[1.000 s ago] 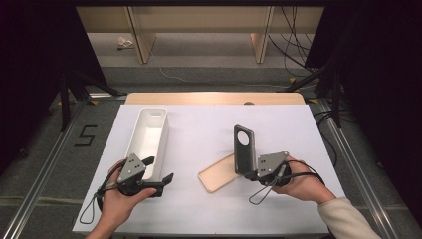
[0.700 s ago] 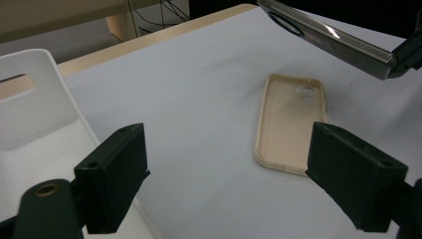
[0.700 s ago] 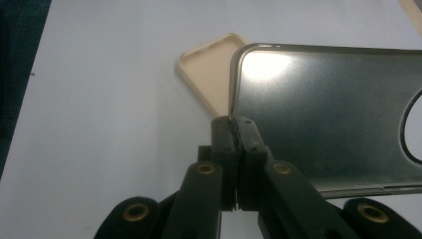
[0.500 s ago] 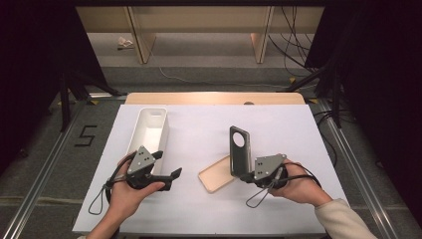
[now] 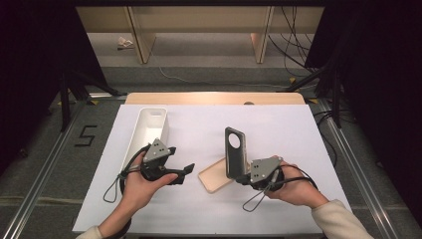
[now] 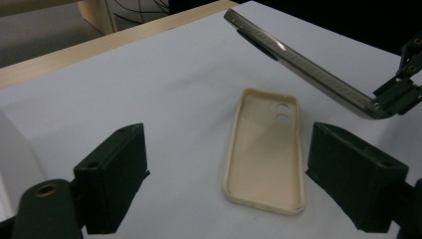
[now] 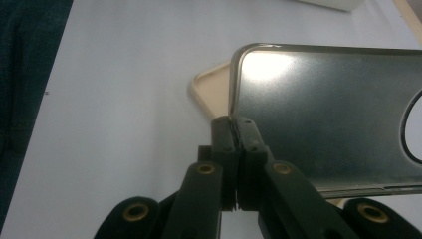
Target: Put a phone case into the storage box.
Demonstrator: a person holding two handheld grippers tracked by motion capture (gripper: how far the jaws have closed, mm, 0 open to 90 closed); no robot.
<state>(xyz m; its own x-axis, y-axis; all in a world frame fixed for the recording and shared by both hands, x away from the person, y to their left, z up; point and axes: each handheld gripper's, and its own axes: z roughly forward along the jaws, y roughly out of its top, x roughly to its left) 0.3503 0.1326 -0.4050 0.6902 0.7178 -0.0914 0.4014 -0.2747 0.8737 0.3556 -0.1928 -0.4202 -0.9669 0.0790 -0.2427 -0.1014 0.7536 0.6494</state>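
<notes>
A beige phone case lies open side up on the white table sheet. My right gripper is shut on the lower edge of a dark phone with a round camera ring, holding it raised and tilted above the case's right end. In the right gripper view the closed jaws pinch the phone at its corner, with the case behind it. My left gripper is open just left of the case. In the left gripper view the case lies ahead between the spread jaws, and the phone slants above it.
A long white tray stands on the left of the sheet, behind my left hand. A wooden strip runs along the far edge. Metal rails flank the table, and cables hang at the back right.
My left gripper has swung rightward from beside the tray towards the case and risen a little. The right gripper and the phone have barely shifted.
</notes>
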